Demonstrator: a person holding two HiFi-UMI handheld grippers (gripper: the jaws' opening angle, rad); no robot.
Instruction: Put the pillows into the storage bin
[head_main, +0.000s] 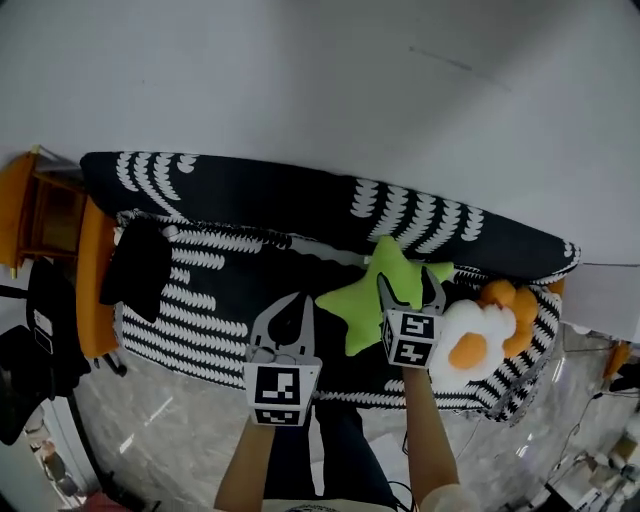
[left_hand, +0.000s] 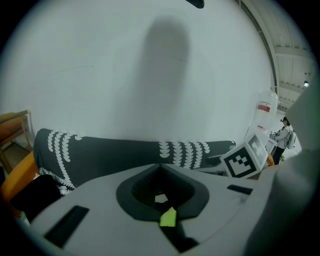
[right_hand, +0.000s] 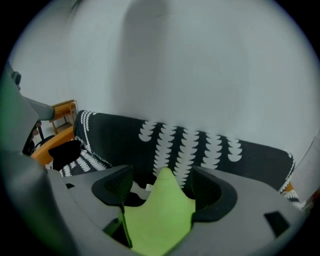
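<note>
The green star pillow (head_main: 362, 305) is laid on the sofa (head_main: 250, 200) seat, one point aimed at the sofa's backrest. That point is straddled by the right gripper (head_main: 408, 280), its jaws spread wide and nothing clamped. The left gripper (head_main: 296, 300) is held closed and empty just left of the pillow.

A sofa (head_main: 280, 195) in a dark cover with rows of white leaf-like marks fills the middle of the room. Behind the sofa rises a plain pale wall (head_main: 300, 70), evenly lit. In front of the sofa lies a glossy grey stone-patterned floor (head_main: 170, 420). At the sofa's left end is an orange armrest (head_main: 95, 290), and just beyond it stands a wooden chair-like frame (head_main: 45, 215)
</note>
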